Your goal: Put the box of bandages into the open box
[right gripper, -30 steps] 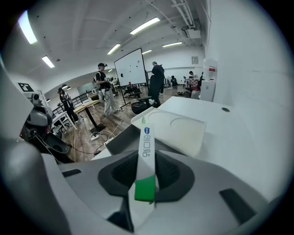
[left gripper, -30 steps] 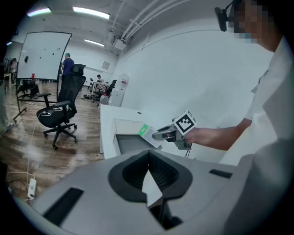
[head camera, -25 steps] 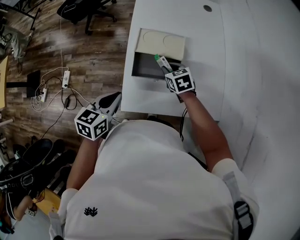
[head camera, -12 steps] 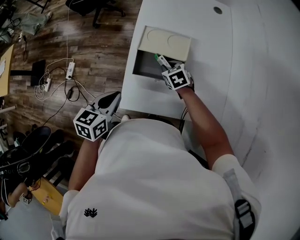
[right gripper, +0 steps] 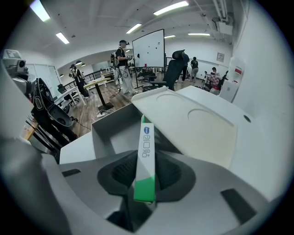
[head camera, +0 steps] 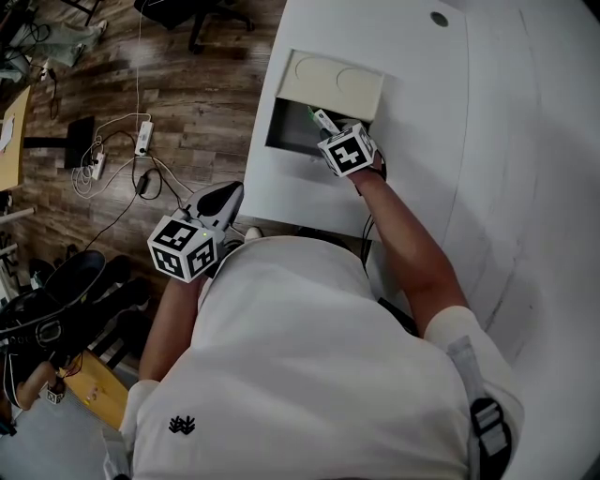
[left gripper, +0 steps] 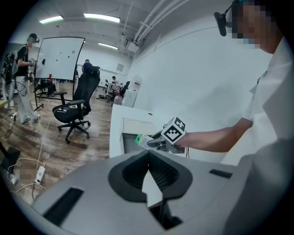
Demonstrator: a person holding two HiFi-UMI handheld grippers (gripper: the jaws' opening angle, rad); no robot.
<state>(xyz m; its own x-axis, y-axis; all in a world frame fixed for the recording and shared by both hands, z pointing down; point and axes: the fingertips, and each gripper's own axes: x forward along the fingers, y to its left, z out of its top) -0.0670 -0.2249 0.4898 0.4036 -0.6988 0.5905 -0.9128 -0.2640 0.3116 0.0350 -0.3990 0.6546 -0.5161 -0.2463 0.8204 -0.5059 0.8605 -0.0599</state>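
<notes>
The open box (head camera: 289, 141) sits on the white table near its left edge, its dark inside bare and its cream lid (head camera: 336, 81) folded back. My right gripper (head camera: 329, 134) reaches over the opening with the green-and-white box of bandages (head camera: 322, 120) between its jaws. In the right gripper view the box of bandages (right gripper: 146, 156) stands edge-on between the pads, over the open box (right gripper: 108, 135); the jaws are opening. My left gripper (head camera: 221, 198) hangs shut and empty off the table's edge, and its view shows the box of bandages (left gripper: 142, 139) from afar.
The white table (head camera: 441, 131) stretches to the right, with a small round hole (head camera: 440, 18) at the back. Left of it is wooden floor with cables and a power strip (head camera: 143, 138). An office chair (left gripper: 73, 110), a whiteboard and people stand farther back.
My right gripper has carried the box of bandages a little farther over the open box's opening. The left gripper has stayed by the table's edge.
</notes>
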